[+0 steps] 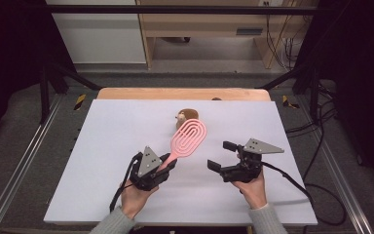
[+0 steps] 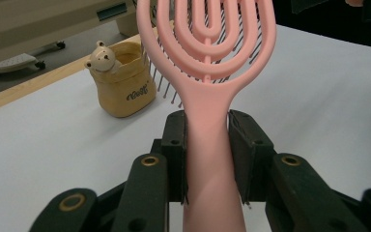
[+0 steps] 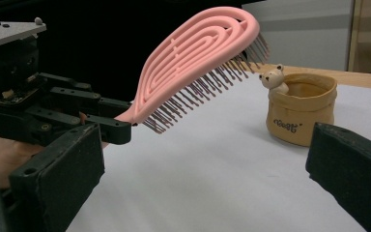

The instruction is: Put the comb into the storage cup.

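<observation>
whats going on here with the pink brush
A person holds a gripper in each hand at a white table. The left gripper is clamped on the handle of a pink hairbrush, holding it up off the table with the bristles facing down. The right gripper is open with nothing between its jaws, off to the side of the brush. A small tan pot with a bear figure on its rim stands on the table beyond the brush head.

White-topped table (image 1: 102, 190) w/ a bare wooden strip along its far edge; a small tan pot (image 1: 189, 116) w/ a bear figure stands on it, toward the far side
</observation>
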The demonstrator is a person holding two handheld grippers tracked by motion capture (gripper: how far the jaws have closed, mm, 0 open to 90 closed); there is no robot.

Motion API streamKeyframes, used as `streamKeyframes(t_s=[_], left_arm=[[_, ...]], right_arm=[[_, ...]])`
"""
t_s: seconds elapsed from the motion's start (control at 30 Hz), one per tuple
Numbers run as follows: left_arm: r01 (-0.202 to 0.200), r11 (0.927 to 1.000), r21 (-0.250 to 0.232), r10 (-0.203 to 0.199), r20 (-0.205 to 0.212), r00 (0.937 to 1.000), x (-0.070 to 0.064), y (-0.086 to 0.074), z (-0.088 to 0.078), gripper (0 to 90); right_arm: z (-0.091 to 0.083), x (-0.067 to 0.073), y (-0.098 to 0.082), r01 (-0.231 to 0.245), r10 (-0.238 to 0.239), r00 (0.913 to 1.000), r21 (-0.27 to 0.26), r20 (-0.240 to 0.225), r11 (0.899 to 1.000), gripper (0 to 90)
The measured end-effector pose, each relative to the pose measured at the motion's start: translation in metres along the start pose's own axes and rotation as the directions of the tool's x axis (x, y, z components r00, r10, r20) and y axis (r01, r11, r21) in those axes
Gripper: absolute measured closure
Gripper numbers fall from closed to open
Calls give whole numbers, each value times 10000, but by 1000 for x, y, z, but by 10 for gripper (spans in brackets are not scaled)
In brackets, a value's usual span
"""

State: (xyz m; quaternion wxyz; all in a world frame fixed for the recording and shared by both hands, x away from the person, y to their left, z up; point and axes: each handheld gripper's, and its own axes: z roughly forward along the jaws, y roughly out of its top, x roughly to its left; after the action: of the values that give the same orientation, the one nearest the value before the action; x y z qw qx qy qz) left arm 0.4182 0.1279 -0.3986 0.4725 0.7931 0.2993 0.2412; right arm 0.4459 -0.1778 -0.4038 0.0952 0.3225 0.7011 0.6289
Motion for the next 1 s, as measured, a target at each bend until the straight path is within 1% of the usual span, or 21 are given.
streamKeyframes(t_s=[0.13,0.5,0.7,0.87,1.0], left_arm=[[-92,10000,-16,92,17,10000,-3,0,1,693],[-250,9996,-103,250,8,9997,-8,1,2,693],[-279,9995,-167,280,53,9996,-9,1,2,693],[-417,9989,-233,418,53,9991,-13,1,2,693],[-486,9985,-249,488,69,9988,-15,1,2,693]], right_arm=[[4,3,2,55,-55,10000,-12,21,10000,6],[6,2,4,-401,405,9991,-402,79,9984,6],[8,2,4,-556,560,9984,-470,76,9973,6],[9,3,4,-664,668,9977,-540,59,9963,4],[12,4,4,-705,709,9975,-447,60,9965,4]])
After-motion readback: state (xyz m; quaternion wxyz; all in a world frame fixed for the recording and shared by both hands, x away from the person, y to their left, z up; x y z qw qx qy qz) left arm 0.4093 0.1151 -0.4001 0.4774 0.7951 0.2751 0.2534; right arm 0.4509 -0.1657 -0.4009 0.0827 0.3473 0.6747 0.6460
